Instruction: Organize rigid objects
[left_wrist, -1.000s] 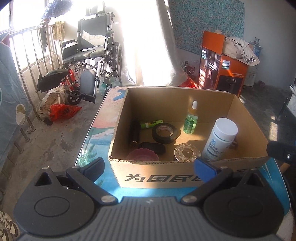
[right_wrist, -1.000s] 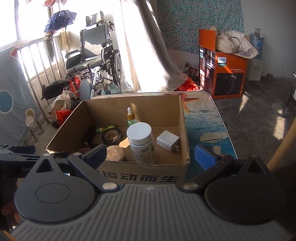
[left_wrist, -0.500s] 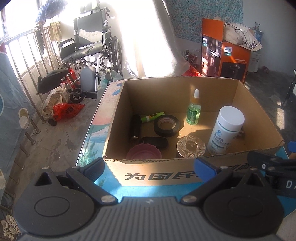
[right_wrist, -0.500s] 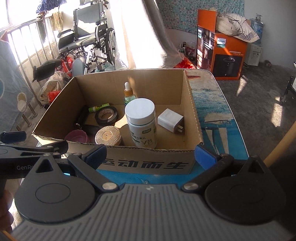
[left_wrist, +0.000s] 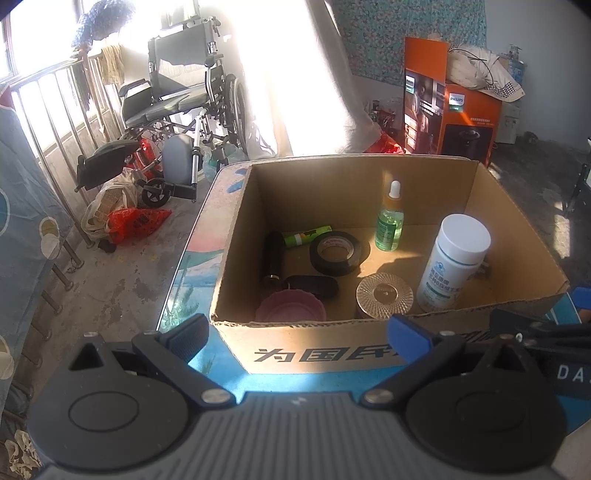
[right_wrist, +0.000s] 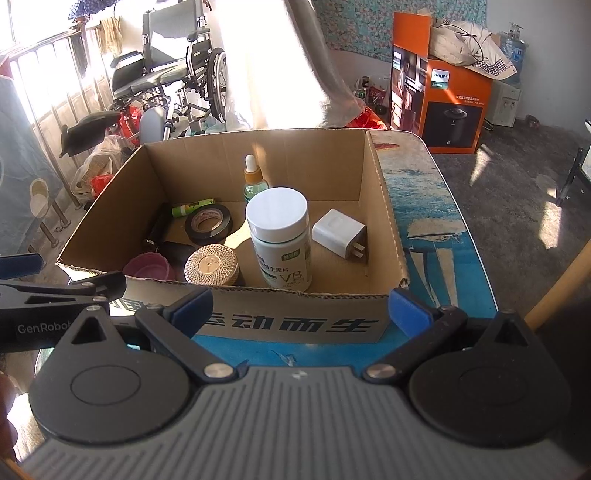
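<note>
The white pill bottle (right_wrist: 277, 236) is standing upright inside the cardboard box (right_wrist: 295, 325) on the bench (right_wrist: 436, 236) — easy to reach from above. Both hand-held grippers — left (left_wrist: 295, 334), right (right_wrist: 299, 308) — are hovering spread and empty before the box's near wall.

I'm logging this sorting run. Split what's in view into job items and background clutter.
Job items:
cardboard box
white pill bottle
white charger plug
green dropper bottle
black tape roll
round ribbed lid
pink bowl
green tube

Background clutter:
wheelchair
orange appliance box
red bag
curtain
</note>
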